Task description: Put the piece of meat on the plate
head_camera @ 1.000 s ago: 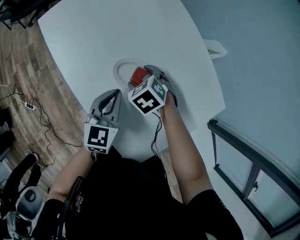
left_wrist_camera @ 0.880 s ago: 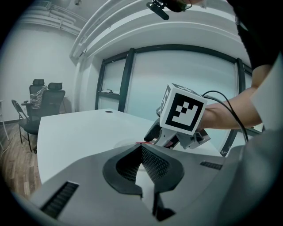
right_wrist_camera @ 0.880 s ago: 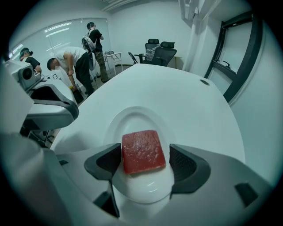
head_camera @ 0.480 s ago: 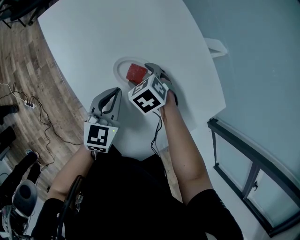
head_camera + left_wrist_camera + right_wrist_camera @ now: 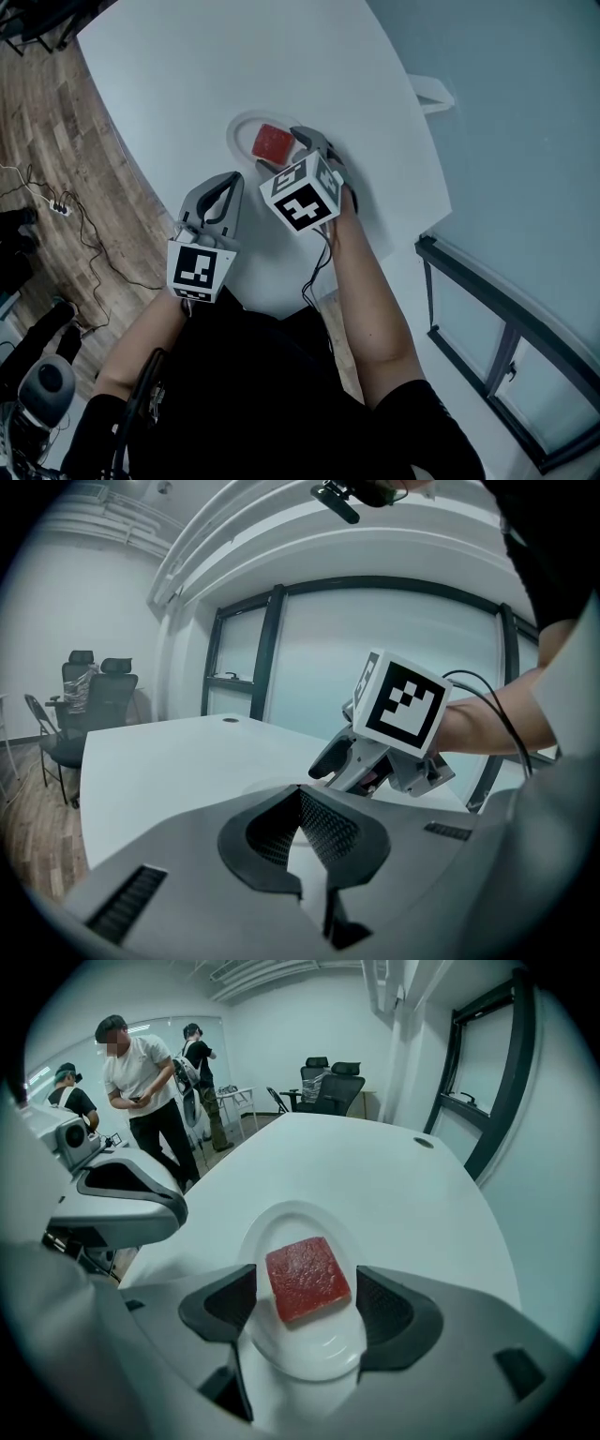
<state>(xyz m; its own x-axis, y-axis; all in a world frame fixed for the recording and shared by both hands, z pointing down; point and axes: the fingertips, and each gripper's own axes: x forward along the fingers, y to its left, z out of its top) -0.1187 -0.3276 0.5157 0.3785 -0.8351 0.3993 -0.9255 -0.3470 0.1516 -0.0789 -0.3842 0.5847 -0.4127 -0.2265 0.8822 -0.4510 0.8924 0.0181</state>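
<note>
1. The piece of meat point(image 5: 307, 1277), a flat red square, lies on the small white plate point(image 5: 302, 1354). In the head view the same meat point(image 5: 273, 142) covers the middle of the plate point(image 5: 238, 132).
2. The plate stands on a white round-edged table point(image 5: 234, 66), on the side nearest the person.
3. The right gripper point(image 5: 309, 1305) hangs over the near end of the plate. Its jaws are spread wide, one dark pad on each side of the meat. White plate shows between each pad and the meat, so it grips nothing.
4. In the head view the right gripper point(image 5: 309, 148) is at the plate's near rim, with its marker cube point(image 5: 302, 192) behind it.
5. The left gripper point(image 5: 302, 803) has its jaws drawn together, the tips meeting, with nothing caught between them. Only bare table shows through the small opening behind the tips.
6. In the head view the left gripper point(image 5: 230, 183) is held over the table's near edge, beside the right one and clear of the plate.
7. Beyond the table's far end, a person in a white T-shirt point(image 5: 141, 1077) stands near some office chairs point(image 5: 328, 1082).
</note>
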